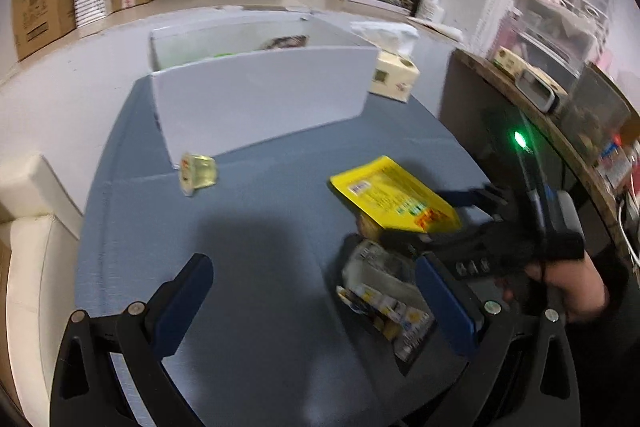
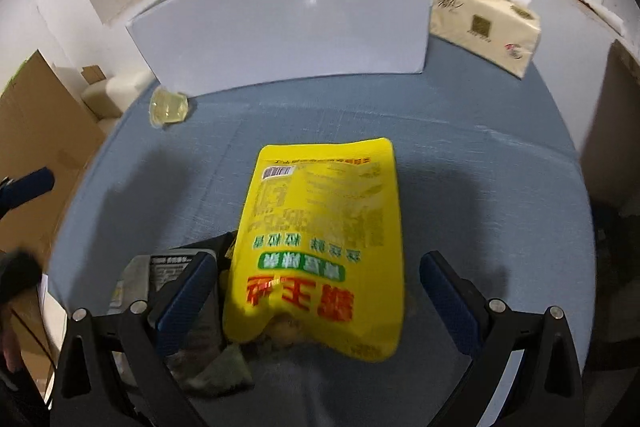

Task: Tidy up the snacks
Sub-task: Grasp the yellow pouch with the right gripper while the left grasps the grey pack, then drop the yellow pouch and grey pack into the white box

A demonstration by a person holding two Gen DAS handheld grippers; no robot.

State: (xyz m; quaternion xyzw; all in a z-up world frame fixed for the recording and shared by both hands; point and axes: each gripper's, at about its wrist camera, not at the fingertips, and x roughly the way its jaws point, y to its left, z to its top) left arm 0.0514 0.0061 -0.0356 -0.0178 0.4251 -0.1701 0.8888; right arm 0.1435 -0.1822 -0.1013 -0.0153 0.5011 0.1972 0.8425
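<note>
Seen from the left wrist camera, the left gripper (image 1: 314, 301) hangs with its jaws wide apart and empty above the blue bench (image 1: 256, 227). A small jelly cup (image 1: 197, 173) lies on its side just beside the front wall of the white box (image 1: 260, 99), which already holds at least one packet, only partly visible over the rim. To the right, the right gripper (image 1: 476, 215) reaches at the near end of a yellow snack bag (image 1: 394, 195), and a grey packet (image 1: 384, 291) lies beneath it on the bench.

From the right wrist camera, the right gripper (image 2: 316, 303) straddles the yellow snack bag (image 2: 320, 247), jaws spread on either side and not pressing it. The grey packet (image 2: 176, 291) sits beside the left jaw, the jelly cup (image 2: 168, 107) near the white box (image 2: 284, 23), a tissue pack (image 2: 484, 27) beside it. Judging by this, sorting is under way, with three snacks left outside.
</note>
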